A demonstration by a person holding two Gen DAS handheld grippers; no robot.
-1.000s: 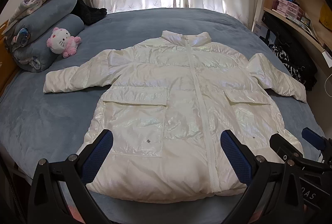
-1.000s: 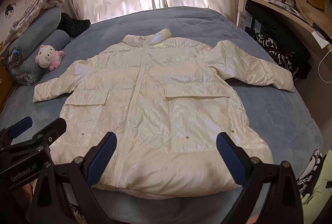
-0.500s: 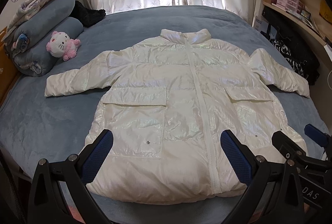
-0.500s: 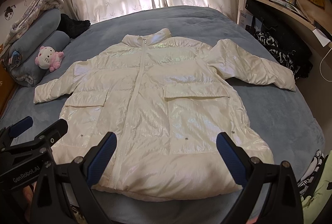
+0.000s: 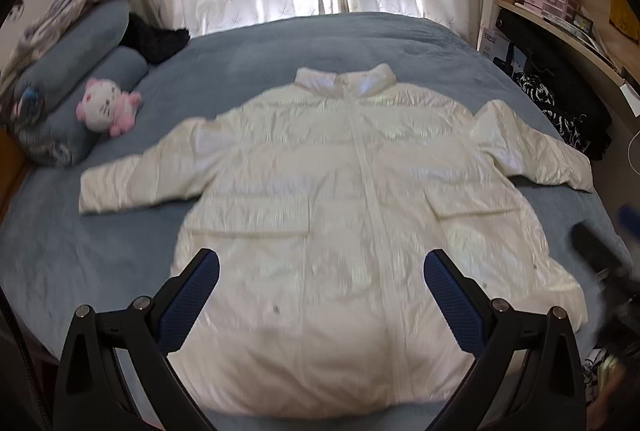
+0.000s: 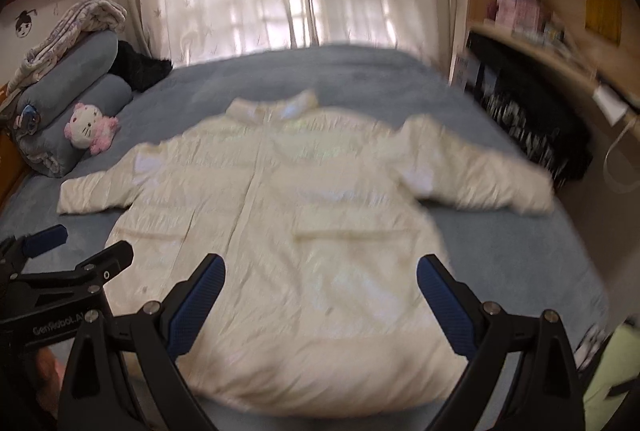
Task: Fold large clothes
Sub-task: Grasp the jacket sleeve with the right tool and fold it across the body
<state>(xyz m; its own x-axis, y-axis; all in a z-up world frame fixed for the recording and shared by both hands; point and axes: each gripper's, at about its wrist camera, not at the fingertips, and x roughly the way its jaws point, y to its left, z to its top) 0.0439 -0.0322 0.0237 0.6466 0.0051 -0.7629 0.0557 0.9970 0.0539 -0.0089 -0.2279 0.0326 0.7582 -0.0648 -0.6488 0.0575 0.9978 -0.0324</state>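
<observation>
A white puffer jacket (image 5: 352,215) lies flat, front up, on the blue bed (image 5: 80,263). The left gripper (image 5: 322,283) and right gripper (image 6: 320,281) hover at its near hem, jaws spread wide and empty. Best start: pinch a sleeve cuff (image 5: 90,197) and fold it inward.

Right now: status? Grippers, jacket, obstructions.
Left gripper open, right gripper open, both empty. White puffer jacket flat on bed, zipped, sleeves spread, unfolded. Plush toy clear of jacket.

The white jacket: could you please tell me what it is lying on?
The white jacket lies spread flat, front up, on the blue bedspread, which shows all round it. Whatever sits beneath the jacket's body is covered and cannot be seen.
</observation>
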